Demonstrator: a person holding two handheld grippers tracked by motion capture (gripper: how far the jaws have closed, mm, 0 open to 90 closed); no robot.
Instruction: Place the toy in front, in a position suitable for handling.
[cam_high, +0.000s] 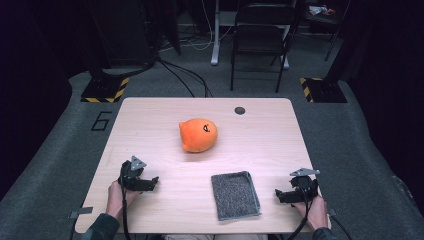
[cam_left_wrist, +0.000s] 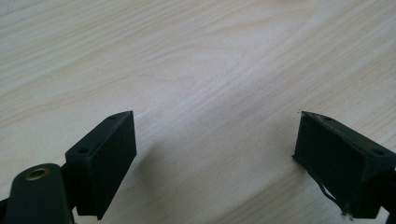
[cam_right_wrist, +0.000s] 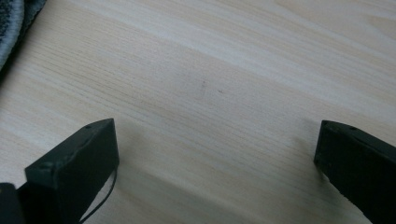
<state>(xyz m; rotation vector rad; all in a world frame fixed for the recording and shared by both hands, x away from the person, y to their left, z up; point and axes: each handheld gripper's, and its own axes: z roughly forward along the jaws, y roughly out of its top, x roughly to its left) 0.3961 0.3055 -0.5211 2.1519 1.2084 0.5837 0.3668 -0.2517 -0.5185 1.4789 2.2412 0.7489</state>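
- An orange plush toy (cam_high: 198, 134) is sitting near the middle of the pale wooden counter (cam_high: 150, 120), a small dark face mark showing on its upper right side.
- A grey folded cloth (cam_high: 235, 195) is lying flat toward the near edge, right of centre, well apart from the plush toy.
- The left tool (cam_high: 150, 182) is resting low at the near left of the counter with its jaws standing wide apart (bare wood is showing between them in the left gripper view (cam_left_wrist: 215, 158)).
- The right tool (cam_high: 280, 194) is sitting at the near right, jaws likewise spread and holding nothing; a corner of the cloth (cam_right_wrist: 14, 28) is showing at the upper left of the right gripper view.
- A dark folding chair (cam_high: 262, 35) is standing on the floor beyond the counter.
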